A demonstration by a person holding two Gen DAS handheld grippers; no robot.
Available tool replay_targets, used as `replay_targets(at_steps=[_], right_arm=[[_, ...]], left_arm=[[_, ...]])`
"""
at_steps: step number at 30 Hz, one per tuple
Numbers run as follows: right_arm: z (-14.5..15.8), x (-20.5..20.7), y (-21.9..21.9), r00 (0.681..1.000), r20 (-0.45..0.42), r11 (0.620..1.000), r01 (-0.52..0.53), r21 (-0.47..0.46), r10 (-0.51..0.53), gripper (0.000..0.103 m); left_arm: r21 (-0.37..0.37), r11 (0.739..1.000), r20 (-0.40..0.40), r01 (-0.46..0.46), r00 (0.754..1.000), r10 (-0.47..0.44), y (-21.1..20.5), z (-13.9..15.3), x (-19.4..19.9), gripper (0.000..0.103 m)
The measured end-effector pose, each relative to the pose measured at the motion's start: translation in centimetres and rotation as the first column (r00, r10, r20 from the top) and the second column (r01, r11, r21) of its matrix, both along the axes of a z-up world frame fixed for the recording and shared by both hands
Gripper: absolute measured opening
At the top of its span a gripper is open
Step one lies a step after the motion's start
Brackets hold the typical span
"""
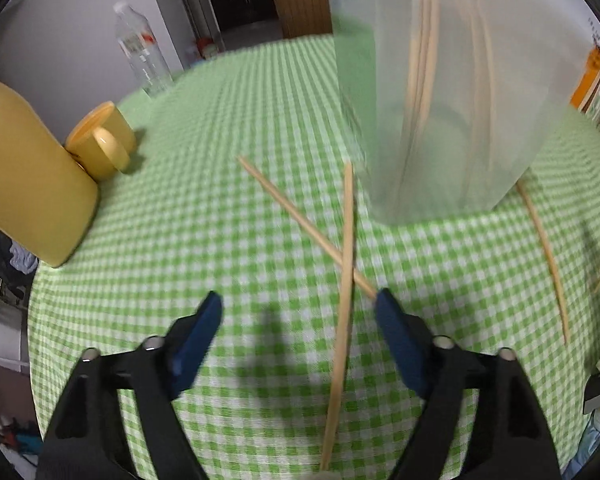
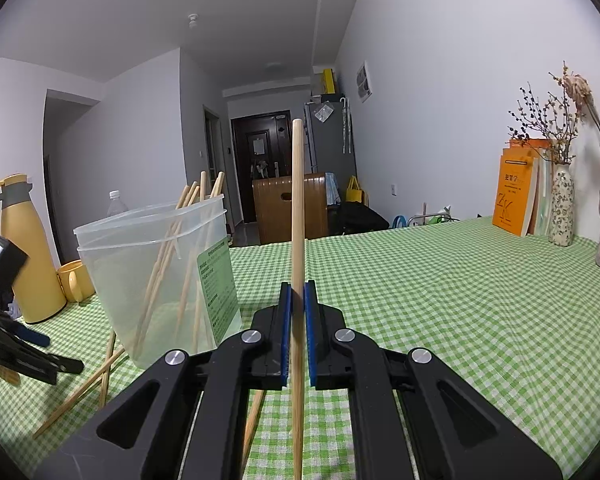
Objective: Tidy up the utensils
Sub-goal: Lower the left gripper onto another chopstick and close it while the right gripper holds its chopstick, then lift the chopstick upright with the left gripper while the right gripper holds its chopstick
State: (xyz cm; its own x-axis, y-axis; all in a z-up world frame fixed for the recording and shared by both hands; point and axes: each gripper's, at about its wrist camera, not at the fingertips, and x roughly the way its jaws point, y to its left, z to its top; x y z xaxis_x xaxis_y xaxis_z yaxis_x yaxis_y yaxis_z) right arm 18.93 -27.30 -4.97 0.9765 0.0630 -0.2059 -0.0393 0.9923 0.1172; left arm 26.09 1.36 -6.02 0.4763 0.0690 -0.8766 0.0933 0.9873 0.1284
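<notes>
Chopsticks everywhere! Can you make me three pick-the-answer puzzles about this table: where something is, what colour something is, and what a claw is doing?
1. Where do two chopsticks cross?
A. in front of the clear tub
B. inside the mug
C. on the books

2. What colour is the mug?
A. red
B. yellow
C. blue

3. What is the right claw doing?
A. open and empty
B. pinching a mug
C. pinching one upright chopstick

Answers:
1 A, the crossed chopsticks lie on the checked cloth in front of the clear tub.
2 B, the mug by the flask is yellow.
3 C, the right claw squeezes an upright chopstick.
</notes>
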Motion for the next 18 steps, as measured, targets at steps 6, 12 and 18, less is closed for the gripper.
replay_targets(at_steps=[6,12,18], right_arm=[[0.0,0.1,0.0,1.0,-0.003,1.0,-0.003,0.007,0.003,0.007],[0.0,0.1,-0.1,1.0,-0.004,1.0,-0.012,0.01,0.012,0.007],[0.1,0.0,-0.2,1.0,-0.002,1.0,-0.014,0.011,0.014,0.007]], left_arm=[[-0.03,1.0,-0.112,0.001,0.994,-0.004,0.1,-2.0,1.2,0.038],[-0.038,0.999,-0.132,0.003,0.991,-0.008,-0.1,-2.2,2.0,0.028],[-0.076,0.997,-0.14,0.006,0.99,-0.016,-0.4,-2.3,2.0,0.004]])
